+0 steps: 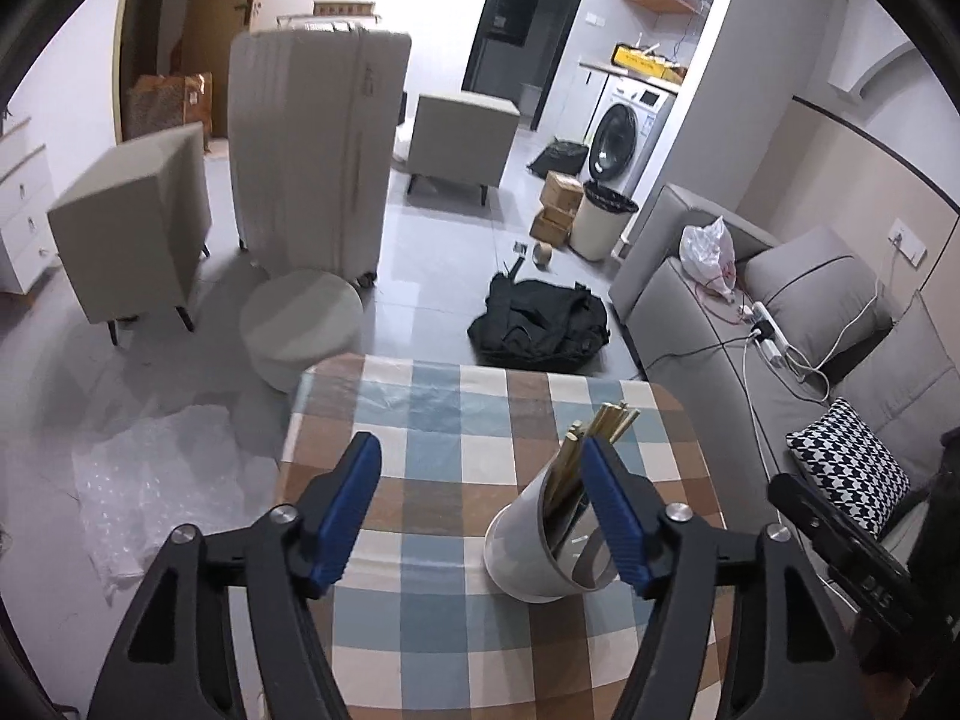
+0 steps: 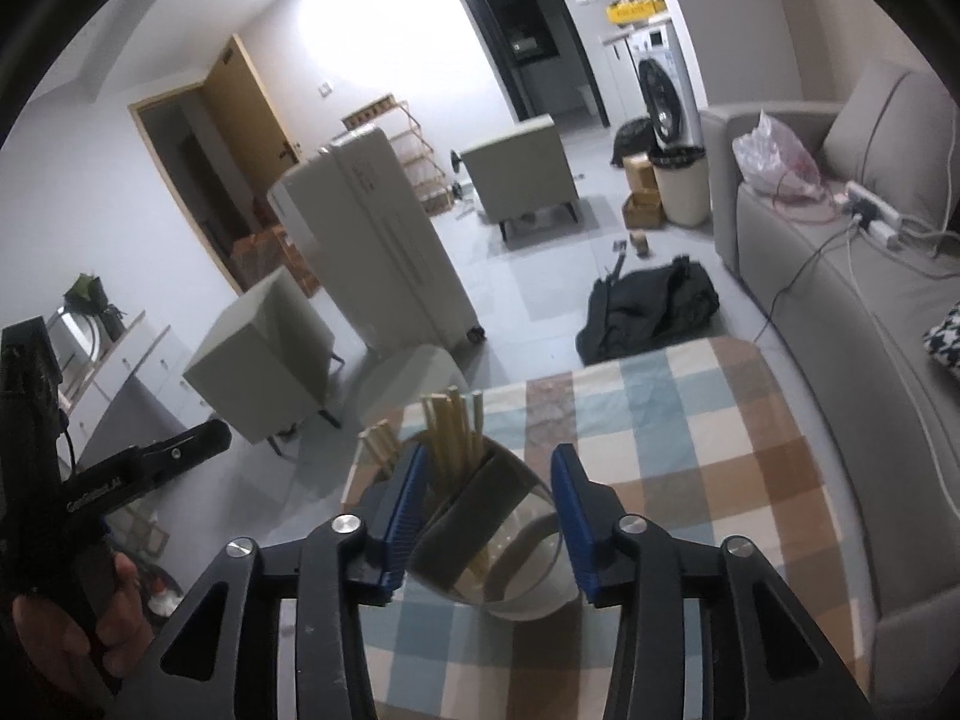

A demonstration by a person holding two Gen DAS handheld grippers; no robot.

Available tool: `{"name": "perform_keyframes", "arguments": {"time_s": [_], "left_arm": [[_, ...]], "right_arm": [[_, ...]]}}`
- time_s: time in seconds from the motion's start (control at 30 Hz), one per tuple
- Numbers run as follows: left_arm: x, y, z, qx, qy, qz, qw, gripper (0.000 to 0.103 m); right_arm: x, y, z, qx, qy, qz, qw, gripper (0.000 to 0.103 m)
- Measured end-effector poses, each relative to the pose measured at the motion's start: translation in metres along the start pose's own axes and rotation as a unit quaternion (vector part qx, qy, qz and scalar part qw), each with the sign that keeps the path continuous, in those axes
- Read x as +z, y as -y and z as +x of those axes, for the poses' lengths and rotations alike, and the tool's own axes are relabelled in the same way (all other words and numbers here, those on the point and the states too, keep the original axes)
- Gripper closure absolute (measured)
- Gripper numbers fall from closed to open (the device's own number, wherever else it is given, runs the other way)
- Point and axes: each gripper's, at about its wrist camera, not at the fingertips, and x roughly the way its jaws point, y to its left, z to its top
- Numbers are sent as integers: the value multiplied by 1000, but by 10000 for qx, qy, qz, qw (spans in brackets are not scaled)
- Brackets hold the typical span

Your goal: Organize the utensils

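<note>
A white utensil holder (image 1: 528, 546) stands on the checkered tablecloth (image 1: 432, 420), with several wooden chopsticks (image 1: 600, 426) standing in it. My left gripper (image 1: 480, 516) is open and empty, with its right finger (image 1: 612, 510) just in front of the holder. In the right wrist view the holder (image 2: 510, 558) sits between the open fingers of my right gripper (image 2: 489, 516), with a divider inside and the chopsticks (image 2: 450, 438) in its far half. The right gripper holds nothing.
A round white stool (image 1: 300, 324) stands just past the table's far edge. A grey sofa (image 1: 780, 360) with cables and a patterned cushion runs along the right. A black bag (image 1: 540, 324), a white suitcase (image 1: 318, 150) and two armchairs are on the floor beyond.
</note>
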Motion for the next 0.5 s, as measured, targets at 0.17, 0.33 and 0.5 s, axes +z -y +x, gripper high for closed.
{"name": "perform_keyframes", "arguments": {"time_s": [0.17, 0.33, 0.5], "left_arm": [[-6, 6, -25, 91, 234, 75, 9997, 28], [-13, 13, -47, 204, 476, 193, 9985, 22], [-26, 19, -66, 255, 726, 305, 9966, 17]], "right_arm": [[-6, -15, -42, 93, 437, -220, 9988, 40], [-16, -27, -76, 125, 715, -406, 9965, 29], [-32, -31, -106, 164, 936, -435, 9945, 21]]}}
